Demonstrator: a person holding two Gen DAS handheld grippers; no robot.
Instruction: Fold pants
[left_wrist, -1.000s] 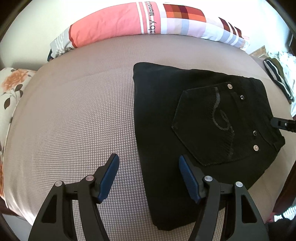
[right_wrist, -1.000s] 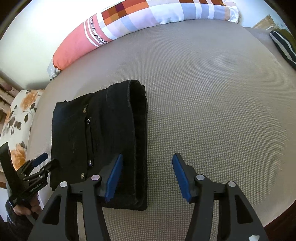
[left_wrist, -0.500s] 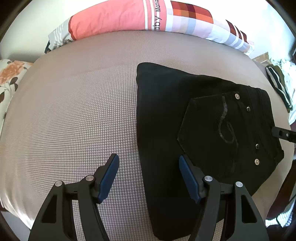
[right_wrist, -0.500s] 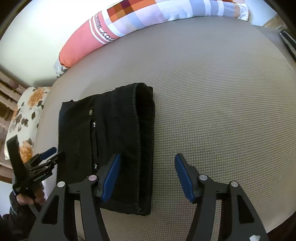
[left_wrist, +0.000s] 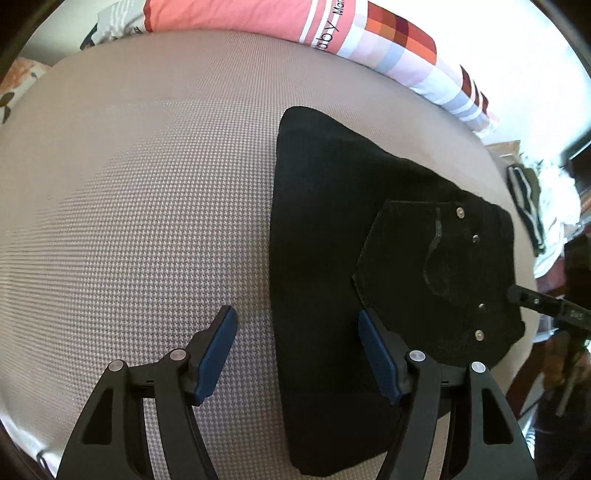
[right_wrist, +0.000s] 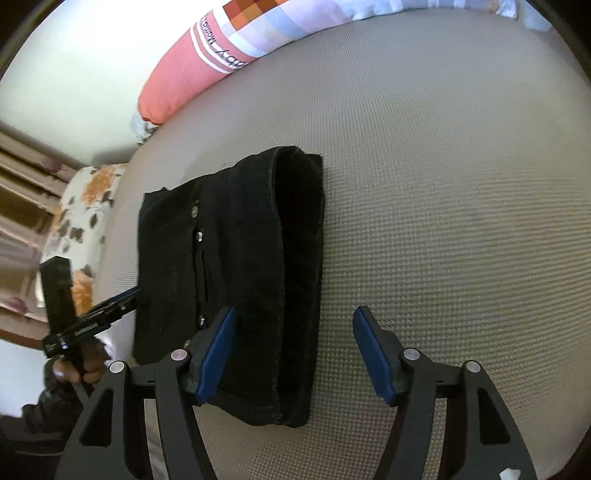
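both my grippers hang spread apart and empty, the left gripper (left_wrist: 293, 341) above the near left edge of the pants (left_wrist: 332, 266), the right gripper (right_wrist: 291, 341) above their near right edge. the pants lie in a folded black bundle on the bed (left_wrist: 129, 221), just ahead of me. they look finished, i think, though the lower layers are hidden. the risk now is my own clumsiness: a finger (right_wrist: 218, 350) dragging across the rolled edge (right_wrist: 299, 258) under my right tool could peel the top layer open, and a nudge could skew the stack. the bundle's long axis runs away from me toward the pillow (right_wrist: 221, 55), with the pocket (left_wrist: 436, 269) side on my right and the fold on my left.
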